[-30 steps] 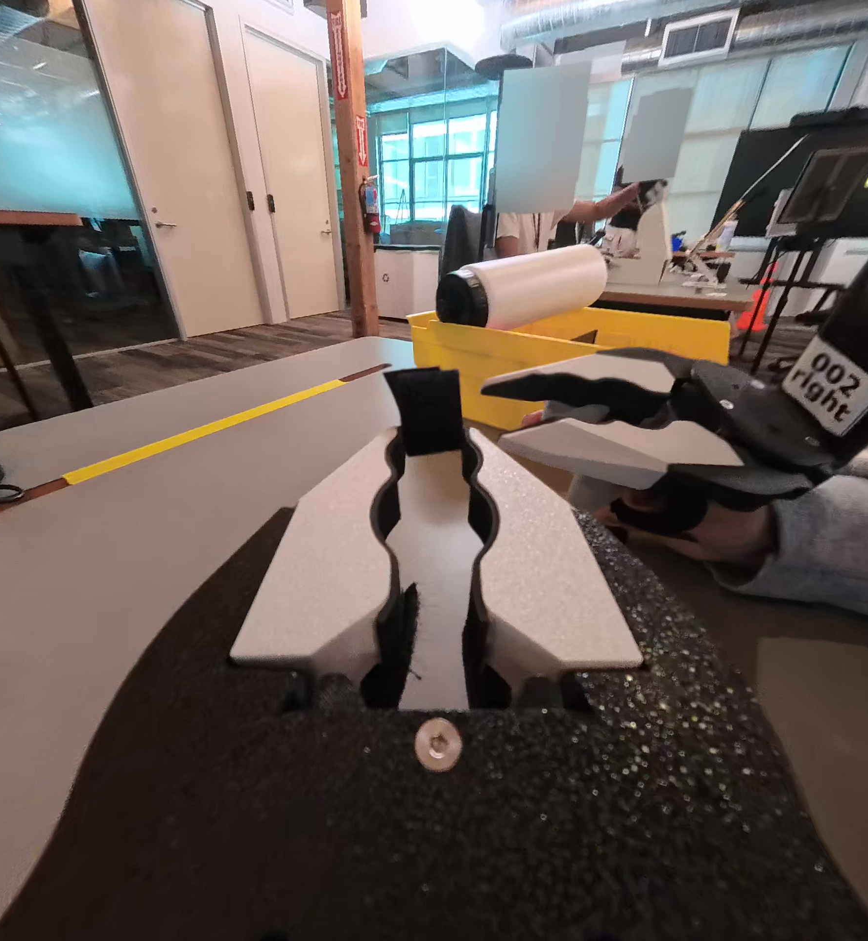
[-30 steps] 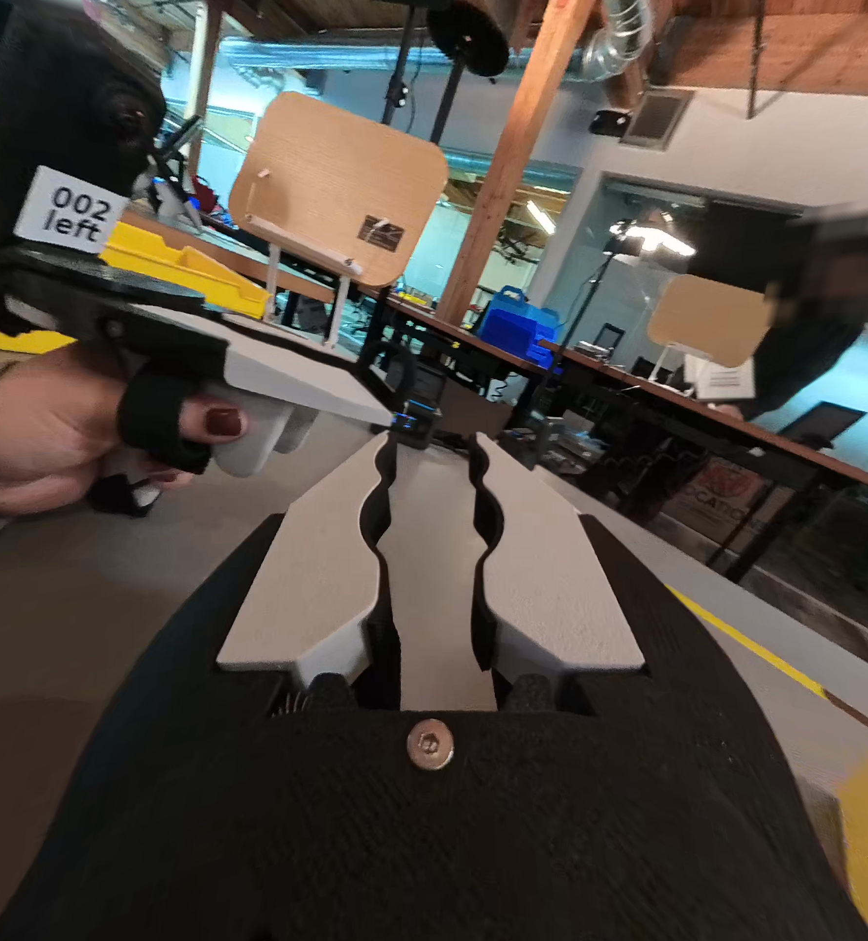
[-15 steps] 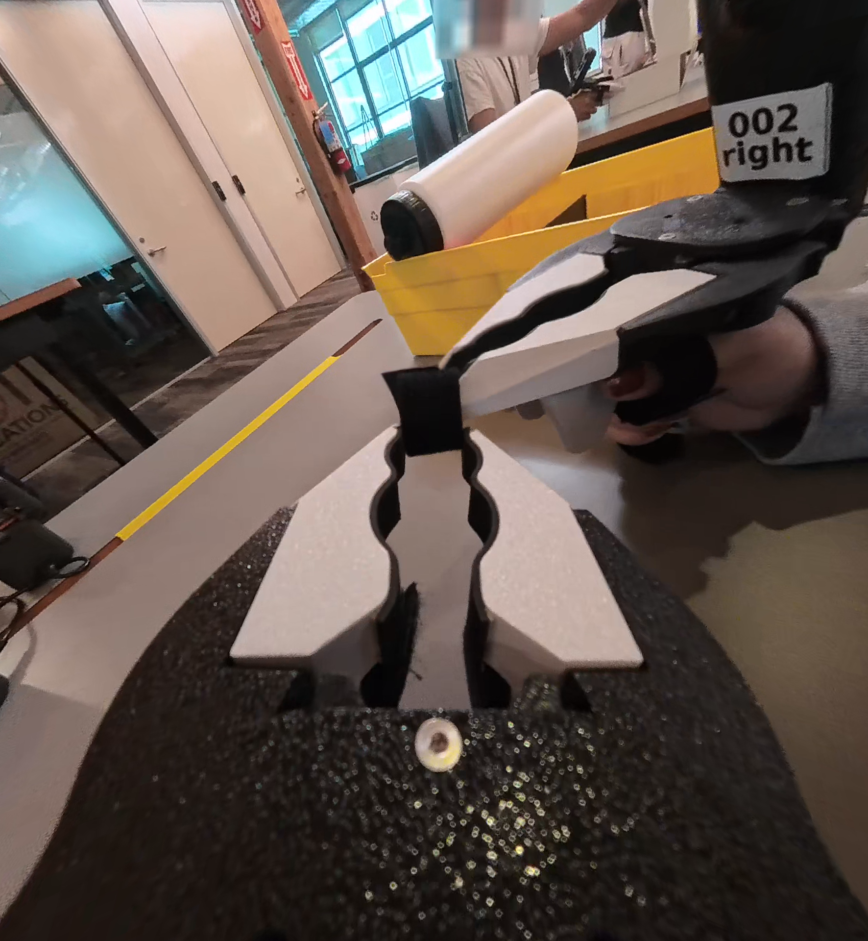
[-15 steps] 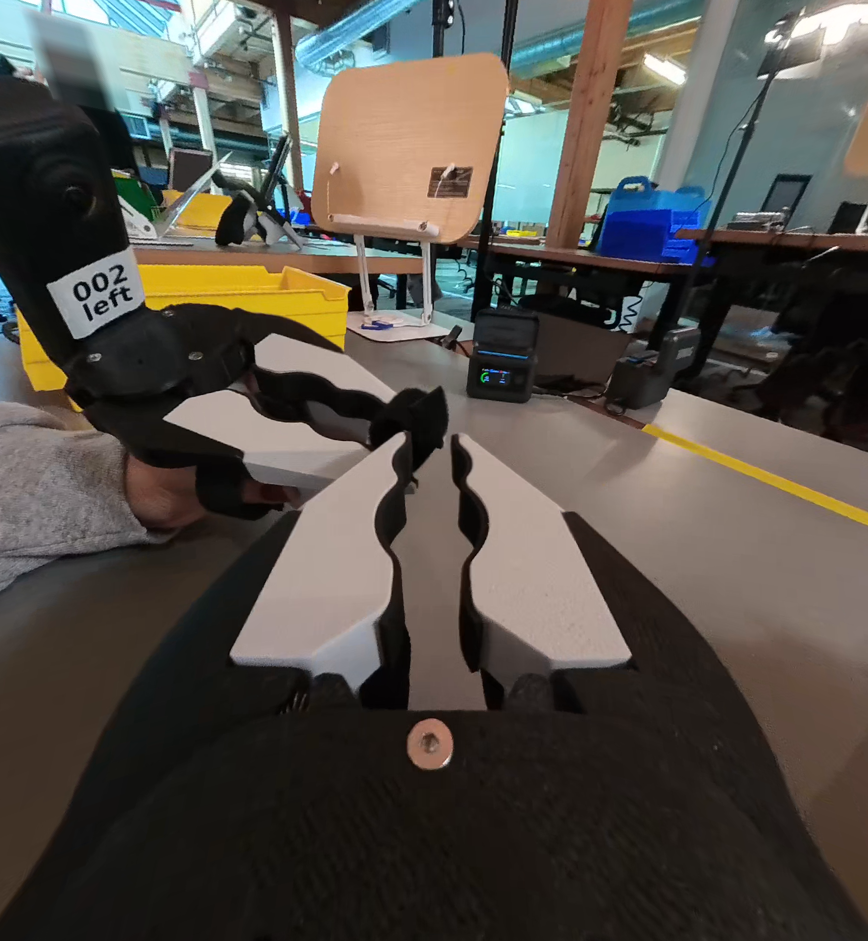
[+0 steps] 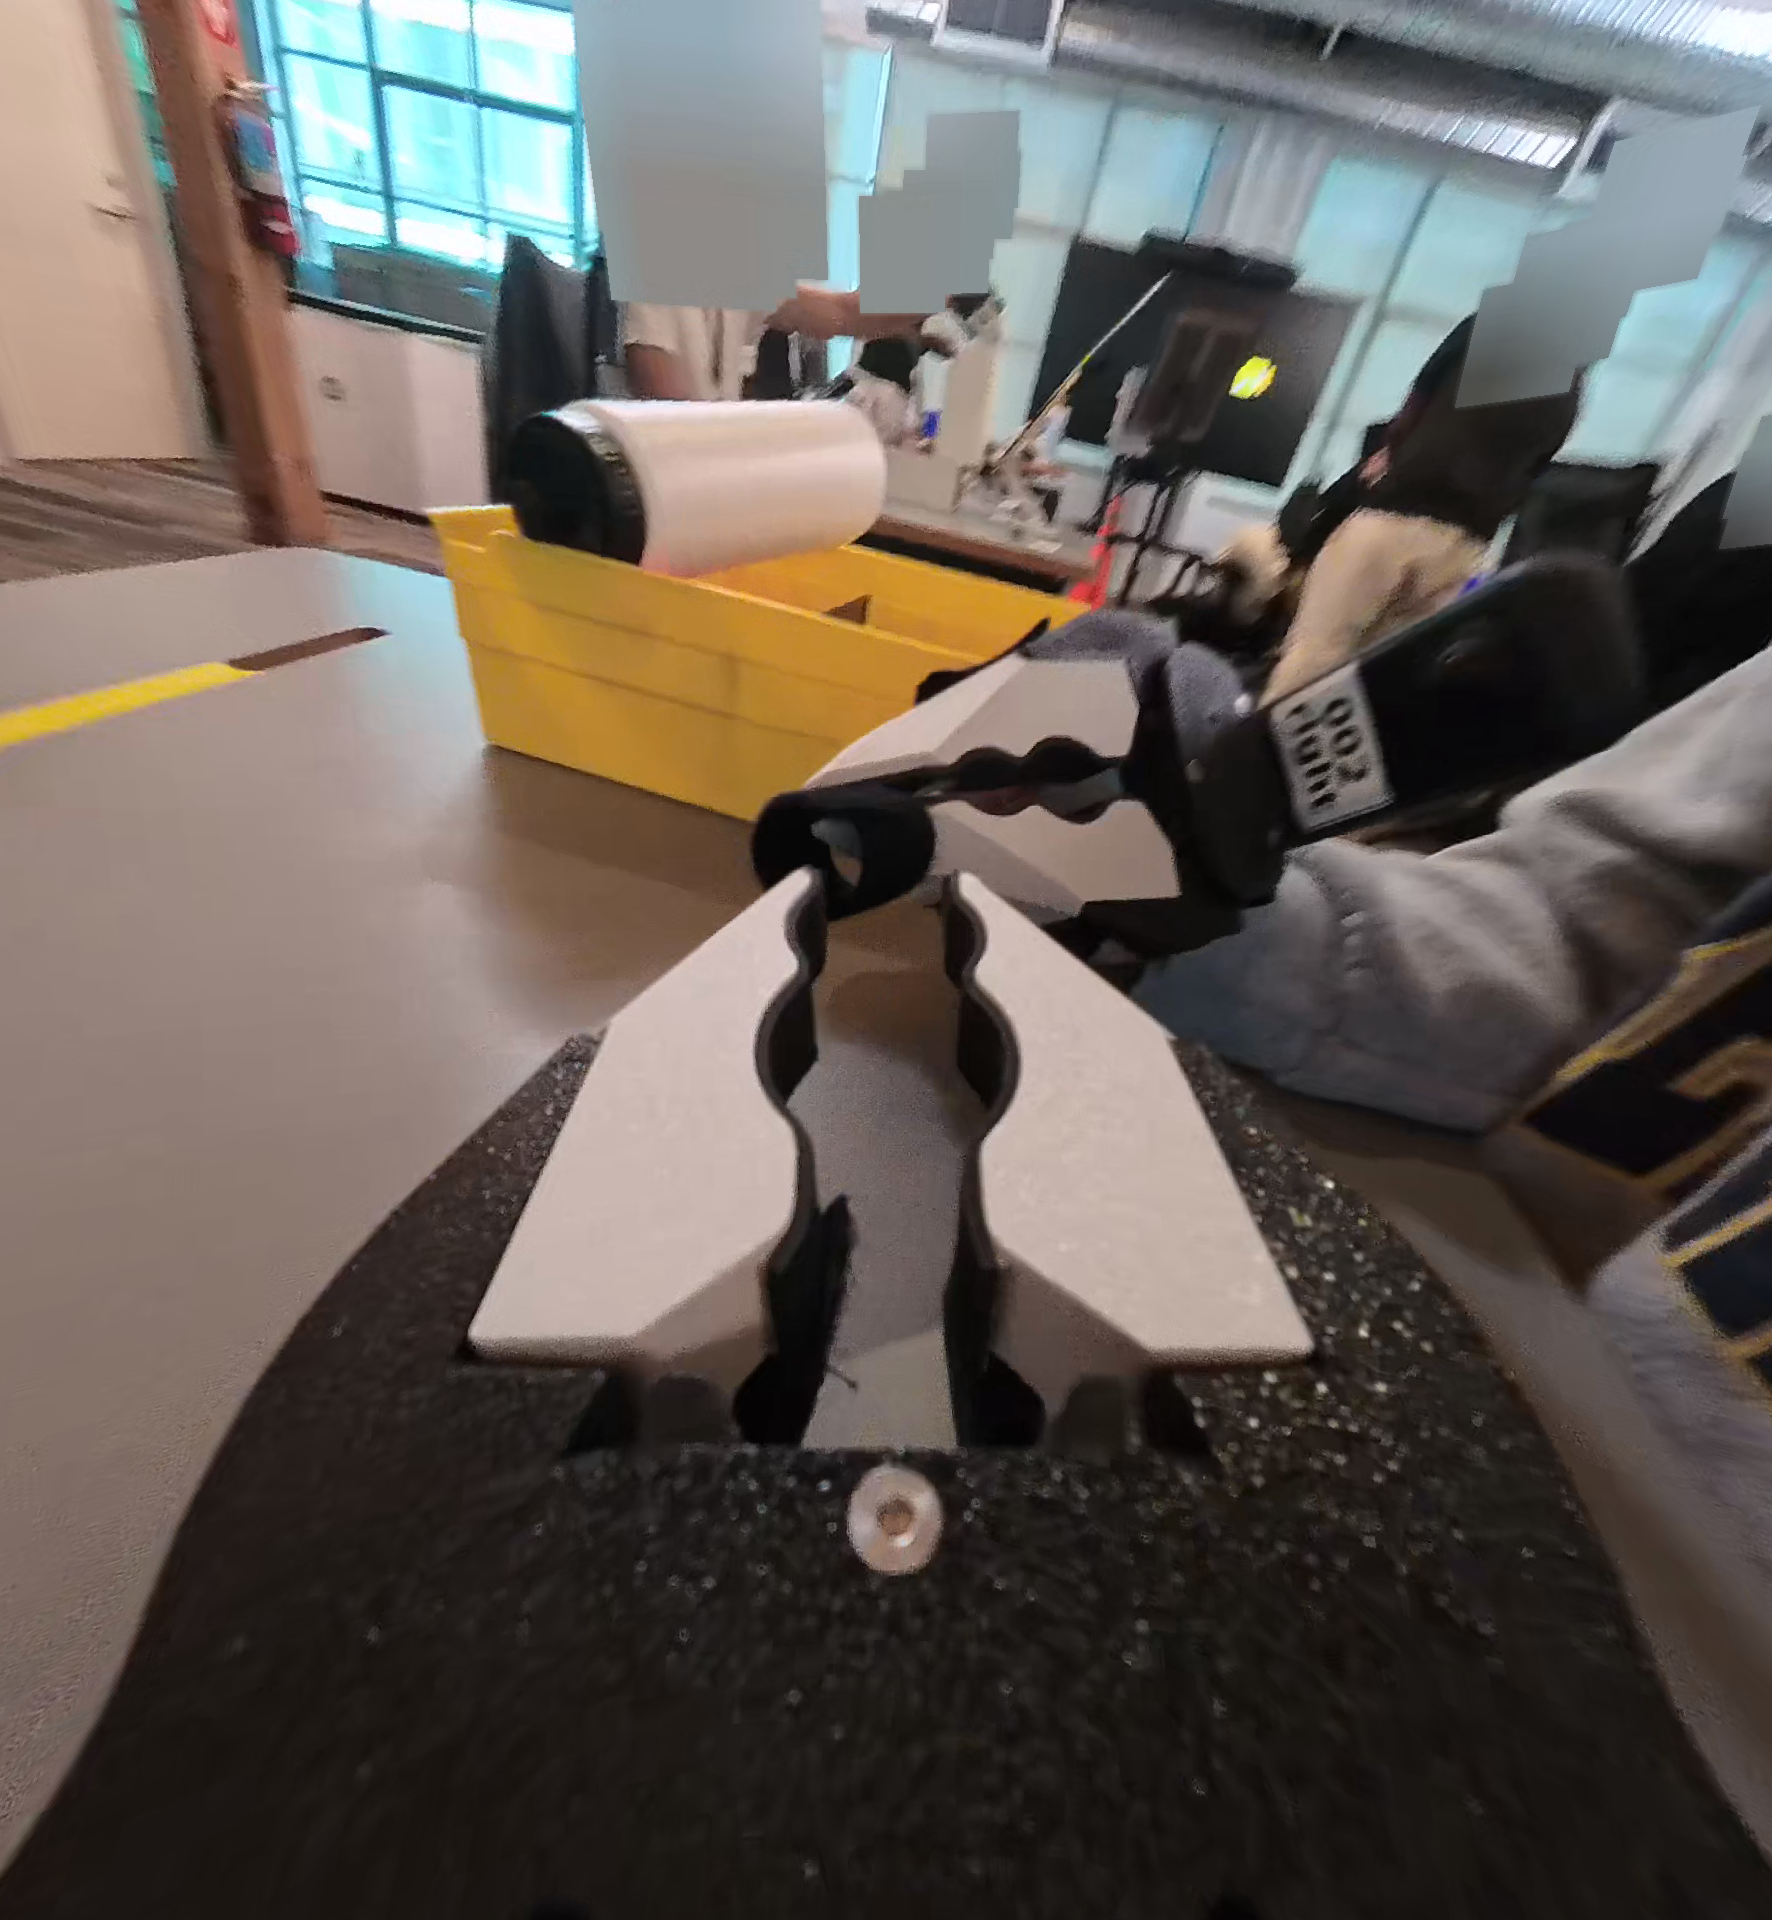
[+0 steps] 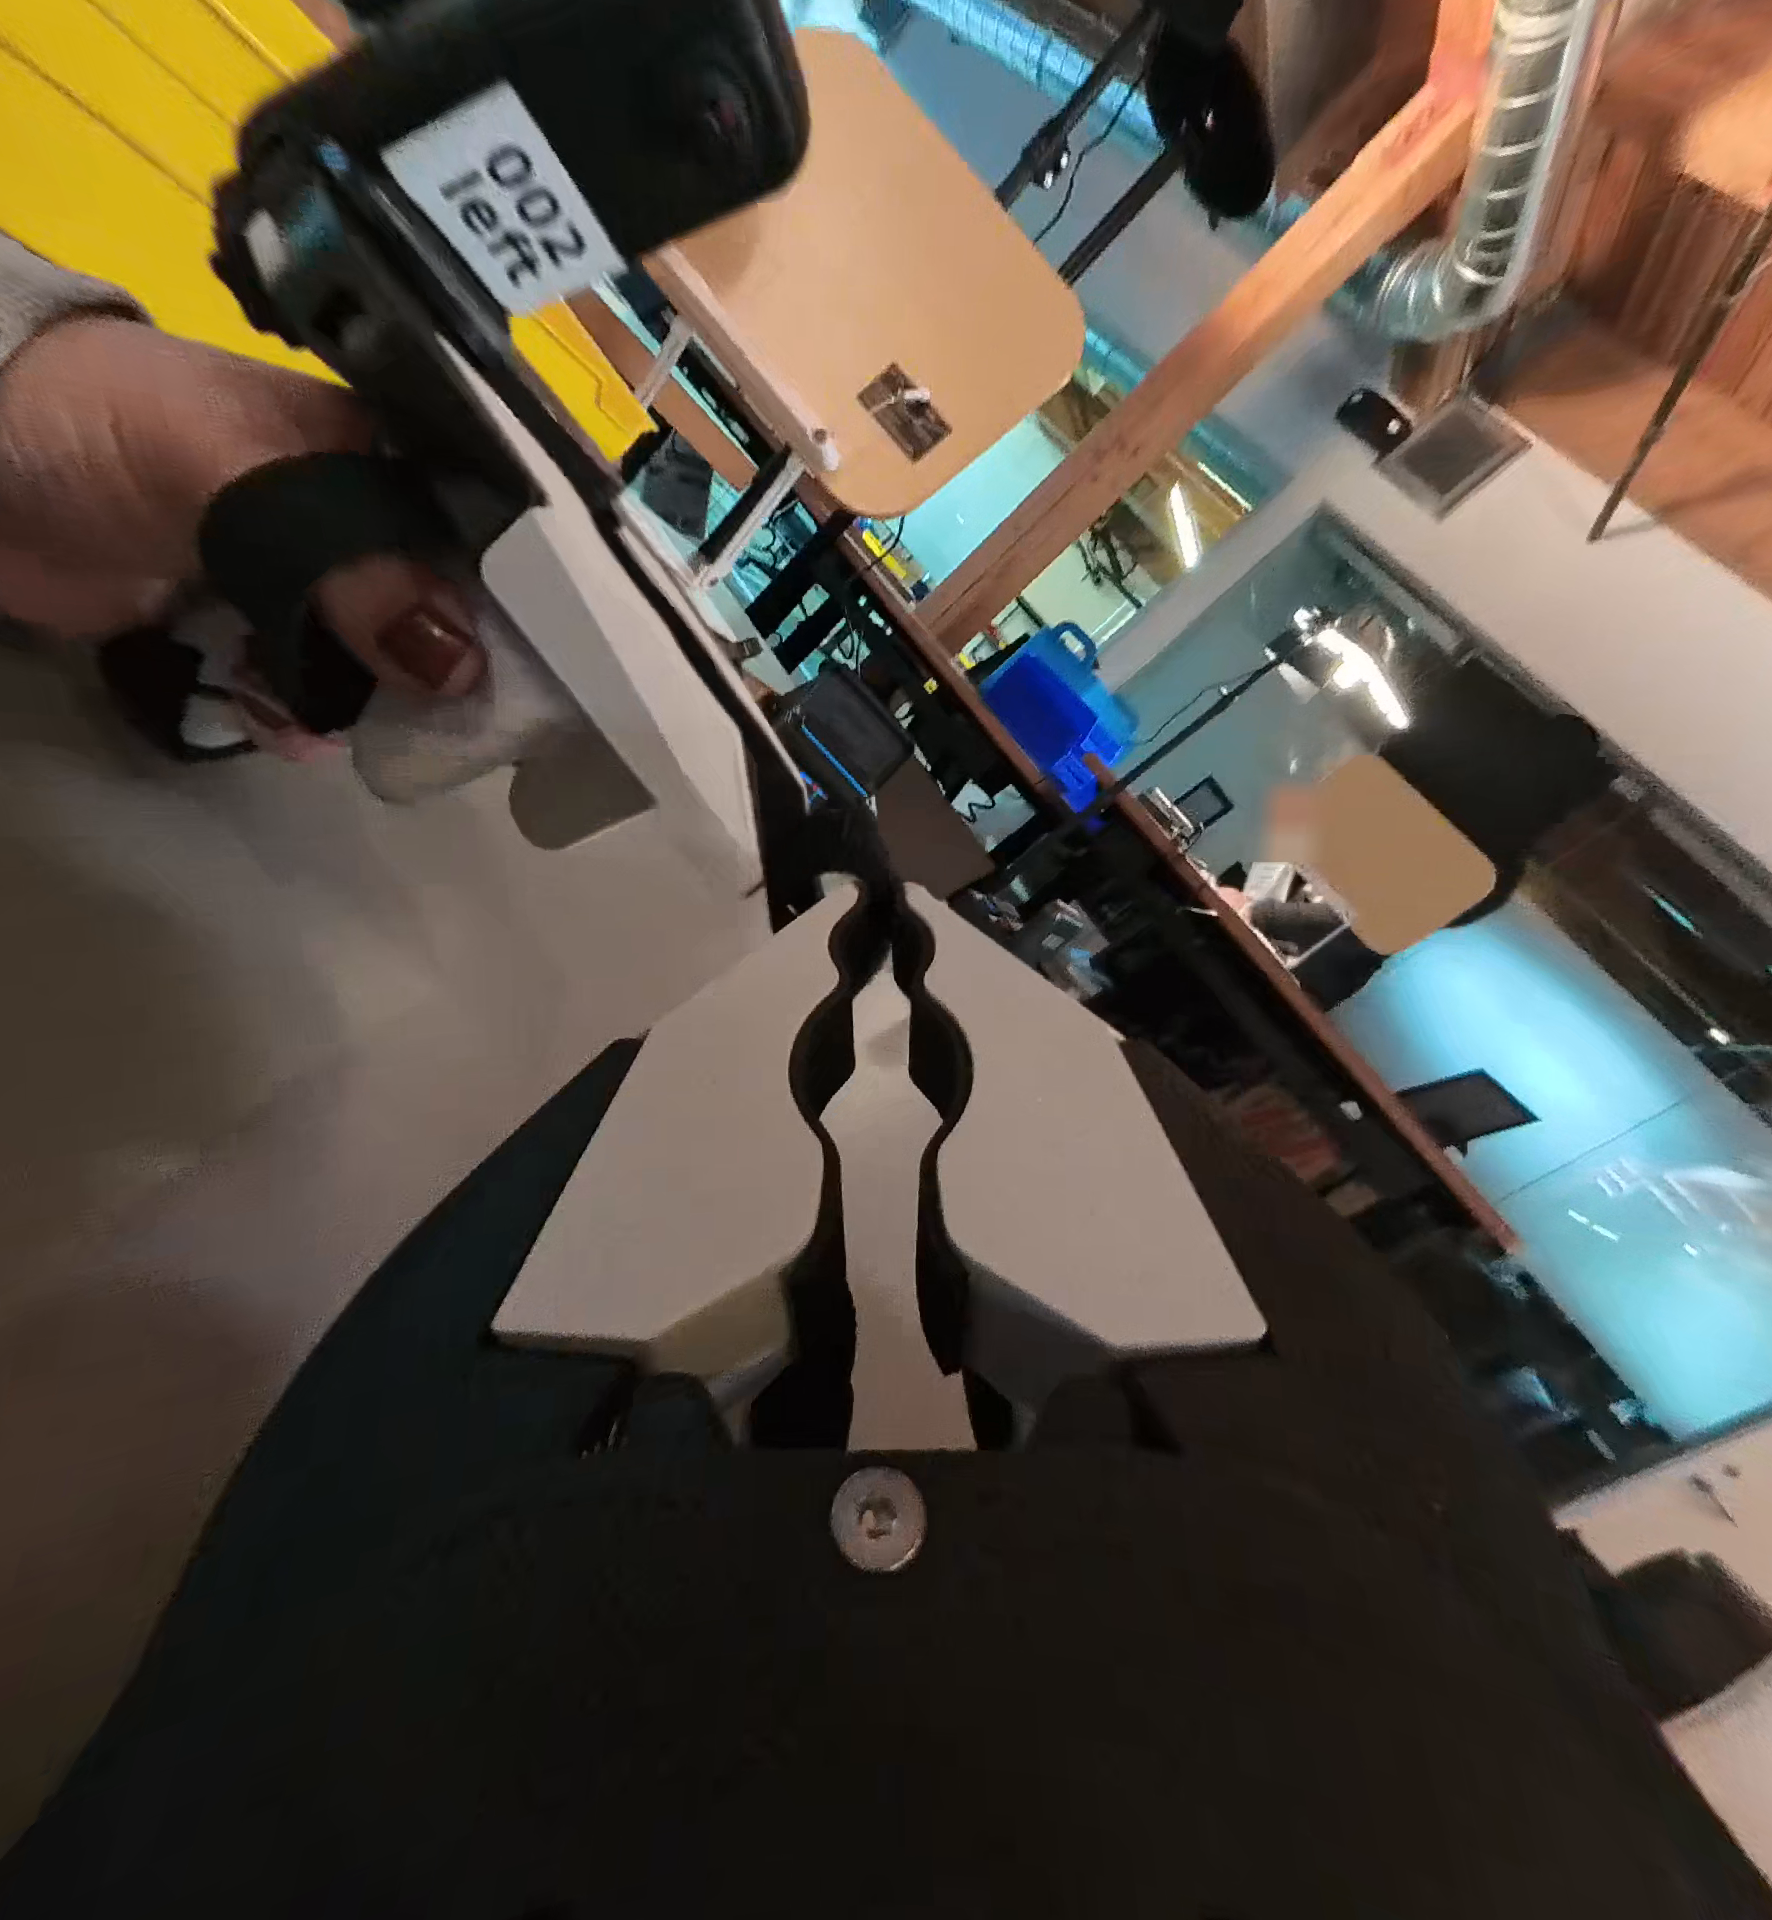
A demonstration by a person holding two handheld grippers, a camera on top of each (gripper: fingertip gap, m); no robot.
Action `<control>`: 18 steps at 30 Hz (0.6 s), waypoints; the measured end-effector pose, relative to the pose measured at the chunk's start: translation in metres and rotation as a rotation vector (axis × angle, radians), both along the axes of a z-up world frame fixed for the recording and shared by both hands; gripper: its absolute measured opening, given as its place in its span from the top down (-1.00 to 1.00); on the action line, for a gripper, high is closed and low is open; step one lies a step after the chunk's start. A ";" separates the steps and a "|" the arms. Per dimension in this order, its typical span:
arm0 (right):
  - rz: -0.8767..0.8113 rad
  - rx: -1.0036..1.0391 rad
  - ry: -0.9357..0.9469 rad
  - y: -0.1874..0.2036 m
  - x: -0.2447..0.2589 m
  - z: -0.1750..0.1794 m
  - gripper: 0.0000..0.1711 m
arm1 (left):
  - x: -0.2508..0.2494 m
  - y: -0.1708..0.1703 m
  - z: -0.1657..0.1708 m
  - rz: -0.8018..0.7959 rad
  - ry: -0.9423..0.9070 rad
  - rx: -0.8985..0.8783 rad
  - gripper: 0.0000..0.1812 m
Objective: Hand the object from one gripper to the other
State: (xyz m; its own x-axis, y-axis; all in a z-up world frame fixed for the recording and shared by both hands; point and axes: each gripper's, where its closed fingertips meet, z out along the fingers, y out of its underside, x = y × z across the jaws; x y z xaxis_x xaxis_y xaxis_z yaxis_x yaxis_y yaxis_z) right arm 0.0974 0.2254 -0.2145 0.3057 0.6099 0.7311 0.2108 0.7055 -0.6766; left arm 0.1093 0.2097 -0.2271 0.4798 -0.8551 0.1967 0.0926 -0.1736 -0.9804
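The object is a small black strap loop (image 5: 846,850). In the left wrist view the right gripper (image 5: 866,831) comes in from the right, turned on its side, and is shut on the loop at its fingertips. My left gripper (image 5: 882,896) is open just below and behind the loop, and its left fingertip is close to or touching it. In the right wrist view the right gripper (image 6: 869,912) has its tips pinched on the black strap (image 6: 858,847), and the left gripper's white finger (image 6: 612,644) reaches in from the upper left to the same spot.
A yellow bin (image 5: 674,675) stands on the grey table (image 5: 186,883) behind the grippers, with a white roll (image 5: 726,499) lying on its rim. A grey sleeve (image 5: 1484,935) lies to the right. A small black device (image 6: 846,727) sits at the table's far side. Both grippers' tips are close together, under 4 cm apart.
The right gripper has closed on the strap and rolled onto its side. The left gripper, shut on the strap before, has opened and let it go.
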 end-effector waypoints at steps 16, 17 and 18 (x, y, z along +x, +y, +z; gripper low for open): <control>0.324 -0.707 0.090 -0.008 0.002 -0.005 0.83 | -0.002 -0.019 0.014 -0.074 -0.004 0.169 1.00; 0.357 -0.822 0.103 -0.007 0.003 -0.005 0.79 | -0.004 -0.018 0.016 -0.050 0.017 0.210 1.00; 0.380 -0.917 0.106 -0.007 0.004 -0.005 0.78 | -0.005 -0.018 0.017 -0.028 0.043 0.252 1.00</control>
State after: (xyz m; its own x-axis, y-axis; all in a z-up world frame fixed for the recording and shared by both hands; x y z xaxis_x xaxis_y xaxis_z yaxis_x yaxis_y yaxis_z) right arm 0.1013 0.2188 -0.2195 0.0096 0.9958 -0.0911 -0.0139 -0.0910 -0.9958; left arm 0.1043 0.1914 -0.2102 0.4586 -0.8876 -0.0440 0.0487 0.0746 -0.9960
